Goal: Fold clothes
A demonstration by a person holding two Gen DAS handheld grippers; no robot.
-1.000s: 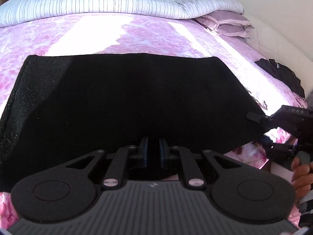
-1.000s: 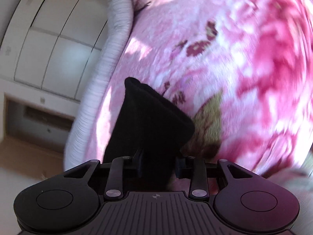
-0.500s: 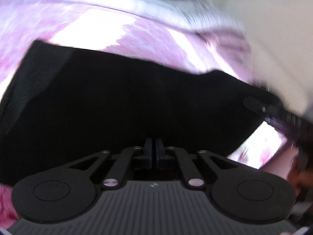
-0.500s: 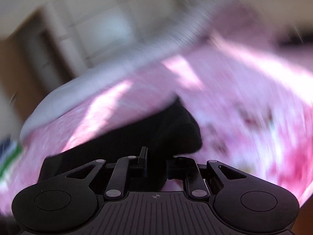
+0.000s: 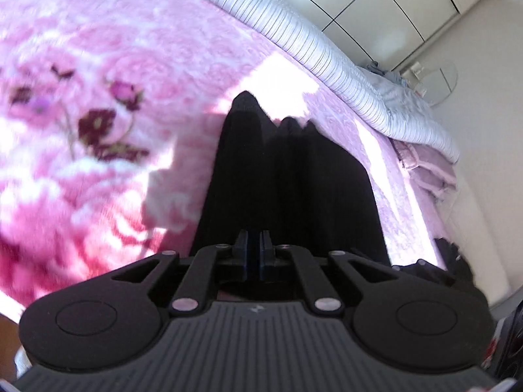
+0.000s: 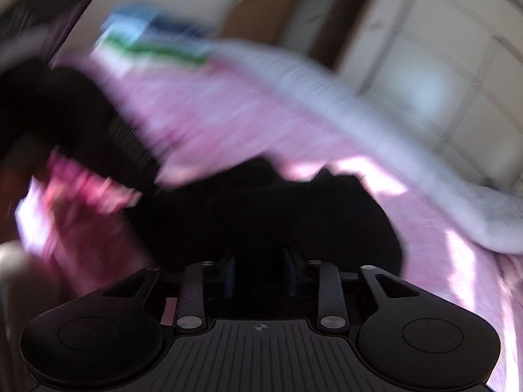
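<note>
A black garment (image 5: 287,176) lies on the pink floral bedspread (image 5: 98,104). In the left wrist view it hangs forward in narrow bunched folds from my left gripper (image 5: 254,251), whose jaws are shut on its near edge. In the blurred right wrist view the same black garment (image 6: 261,215) fills the middle, right in front of my right gripper (image 6: 260,274). The right jaws stand apart with the cloth between or just beyond them; whether they touch it is unclear. The left gripper's body (image 6: 98,137) shows as a dark shape at the left.
A striped white-grey quilt (image 5: 343,65) is rolled along the far side of the bed, with lilac pillows (image 5: 428,170) beside it. White wardrobe doors (image 5: 376,0) stand behind. Another dark garment (image 5: 454,258) lies at the bed's right edge.
The garment was spread wide and flat; now it is gathered into narrow folds. Both grippers swung fast and came close together. The right jaws, shut on the cloth before, now stand apart.
</note>
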